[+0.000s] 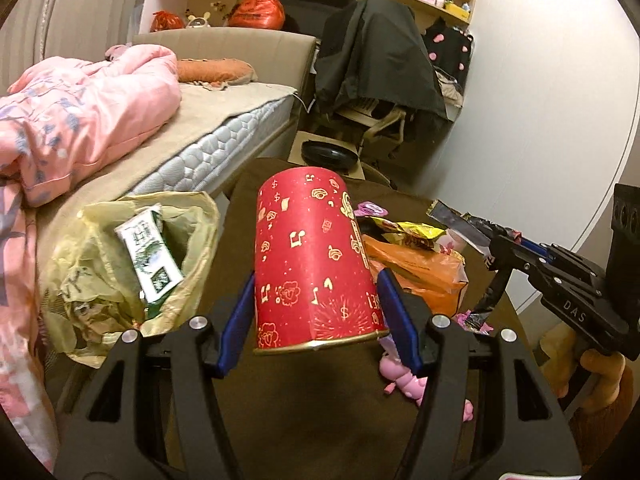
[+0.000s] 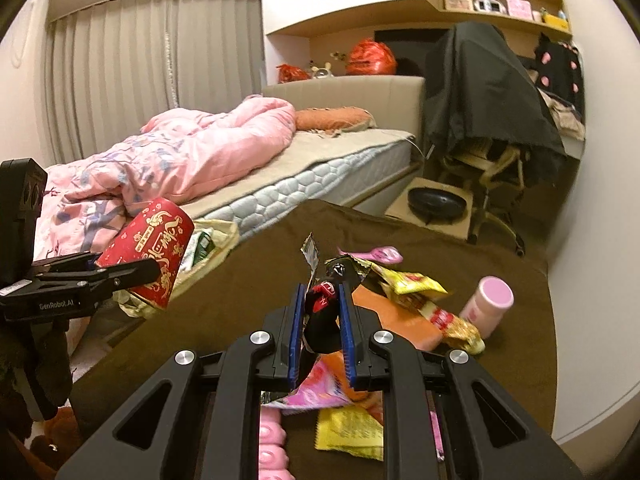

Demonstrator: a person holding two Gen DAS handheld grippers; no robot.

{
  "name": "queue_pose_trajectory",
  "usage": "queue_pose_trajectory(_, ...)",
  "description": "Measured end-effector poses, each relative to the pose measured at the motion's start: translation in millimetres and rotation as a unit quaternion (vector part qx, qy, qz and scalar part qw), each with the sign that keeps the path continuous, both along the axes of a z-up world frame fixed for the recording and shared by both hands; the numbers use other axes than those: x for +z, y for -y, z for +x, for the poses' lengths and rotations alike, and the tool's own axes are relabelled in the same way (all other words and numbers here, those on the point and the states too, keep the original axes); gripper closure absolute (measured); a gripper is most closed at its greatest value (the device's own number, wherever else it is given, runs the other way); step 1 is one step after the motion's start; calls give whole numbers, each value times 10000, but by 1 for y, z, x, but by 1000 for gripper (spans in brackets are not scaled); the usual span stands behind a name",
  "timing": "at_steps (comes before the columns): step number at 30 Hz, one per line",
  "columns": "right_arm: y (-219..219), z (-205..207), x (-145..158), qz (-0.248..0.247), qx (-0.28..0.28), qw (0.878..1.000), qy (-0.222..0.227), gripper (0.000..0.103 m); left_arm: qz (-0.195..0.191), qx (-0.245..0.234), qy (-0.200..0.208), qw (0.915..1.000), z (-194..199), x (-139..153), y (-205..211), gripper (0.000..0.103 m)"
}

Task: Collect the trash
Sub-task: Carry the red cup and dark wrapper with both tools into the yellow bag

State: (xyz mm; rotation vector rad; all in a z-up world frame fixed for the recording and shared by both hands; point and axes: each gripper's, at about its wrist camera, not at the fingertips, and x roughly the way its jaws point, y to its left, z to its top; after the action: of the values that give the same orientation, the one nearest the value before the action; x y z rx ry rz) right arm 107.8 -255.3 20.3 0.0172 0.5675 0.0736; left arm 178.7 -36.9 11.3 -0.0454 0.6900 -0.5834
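Note:
A red paper cup with gold print is tilted above the brown-covered table, and my left gripper is shut on it, blue pads pressing both its sides. To its left lies an open yellowish plastic bag holding a green and white carton and crumpled paper. In the right wrist view my right gripper is shut on a crumpled dark foil wrapper, lifted over the litter pile. The red cup and the left gripper show at the left of that view, above the bag.
On the brown table cover lie an orange packet, yellow snack wrappers, a pink-capped bottle and pink pieces. A bed with a pink quilt borders the left. A draped chair and a black disc on a box stand behind.

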Motion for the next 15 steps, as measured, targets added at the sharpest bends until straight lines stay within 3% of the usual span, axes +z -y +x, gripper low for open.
queue_pose_trajectory(15,-90,72,24,-227,981,9947,185,86,-23,873,-7,9962,49,-6,-106,46)
